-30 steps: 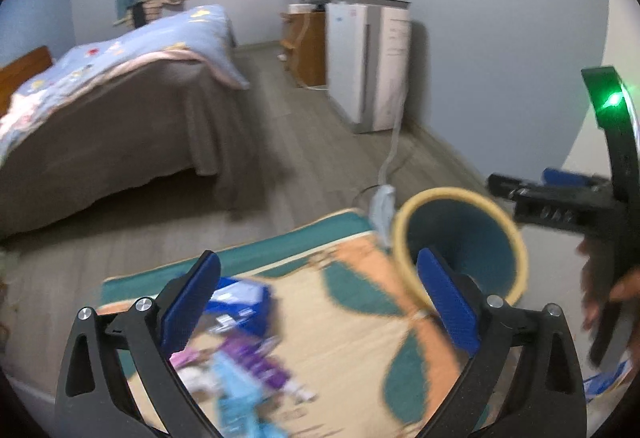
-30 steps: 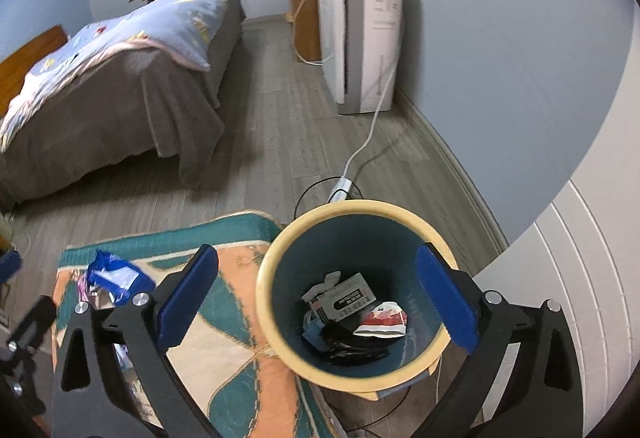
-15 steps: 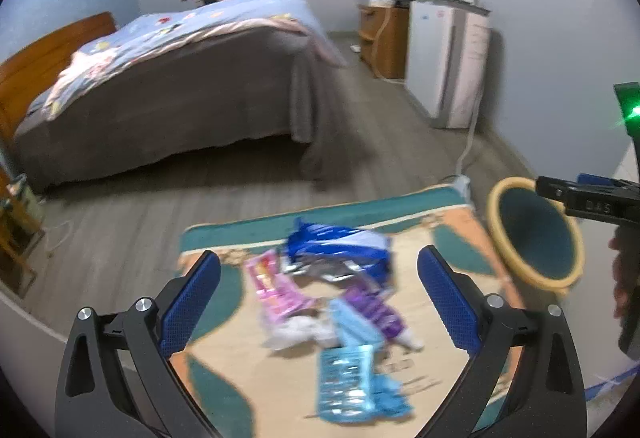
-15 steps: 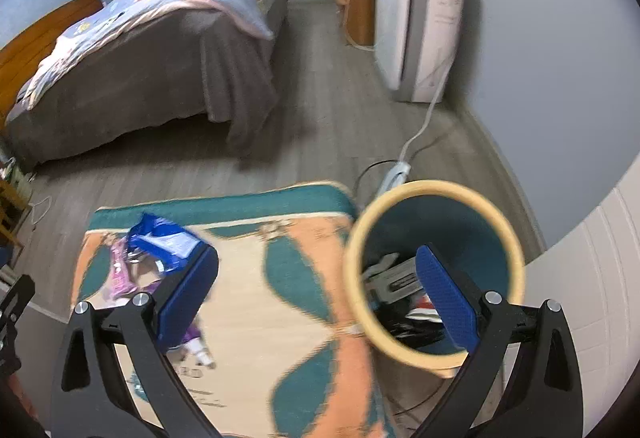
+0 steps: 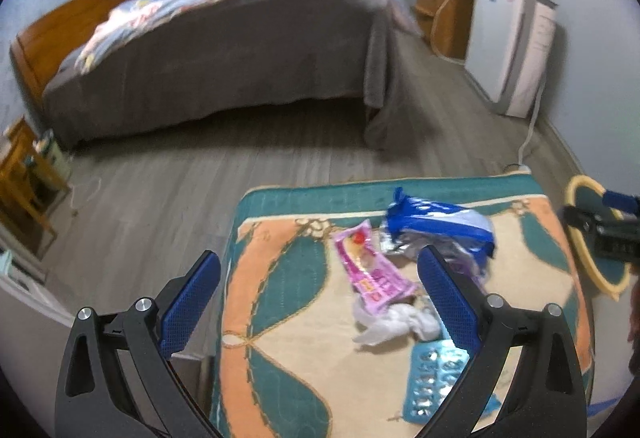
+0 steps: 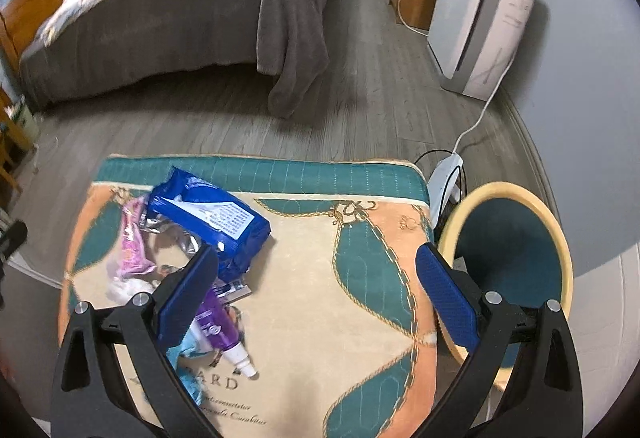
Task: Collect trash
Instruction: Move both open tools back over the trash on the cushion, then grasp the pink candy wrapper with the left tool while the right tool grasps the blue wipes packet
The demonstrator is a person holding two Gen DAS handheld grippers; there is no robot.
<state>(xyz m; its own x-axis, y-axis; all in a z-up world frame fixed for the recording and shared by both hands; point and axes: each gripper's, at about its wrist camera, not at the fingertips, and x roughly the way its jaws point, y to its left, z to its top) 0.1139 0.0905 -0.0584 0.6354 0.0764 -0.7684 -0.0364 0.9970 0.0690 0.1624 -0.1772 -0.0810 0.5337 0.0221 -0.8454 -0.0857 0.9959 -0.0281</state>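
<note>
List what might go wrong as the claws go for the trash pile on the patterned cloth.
1. The blue wrapper lies on top of the pink packet and silver foil, so a grab may drag neighbours off the cloth.
2. The purple tube sits partly under the right claw; its round body could roll or slip out.
3. The bin stands beside the cloth's edge, so a carried piece could hit the rim and fall among the cables.

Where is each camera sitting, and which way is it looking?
Left wrist view: on the left gripper, jaws open, facing the trash pile, pink wrapper ahead; right gripper at the edge.
Right wrist view: on the right gripper, jaws open, facing the cloth-covered table, bin beside it.
Both views share the blue packet, bed and bin.
</note>
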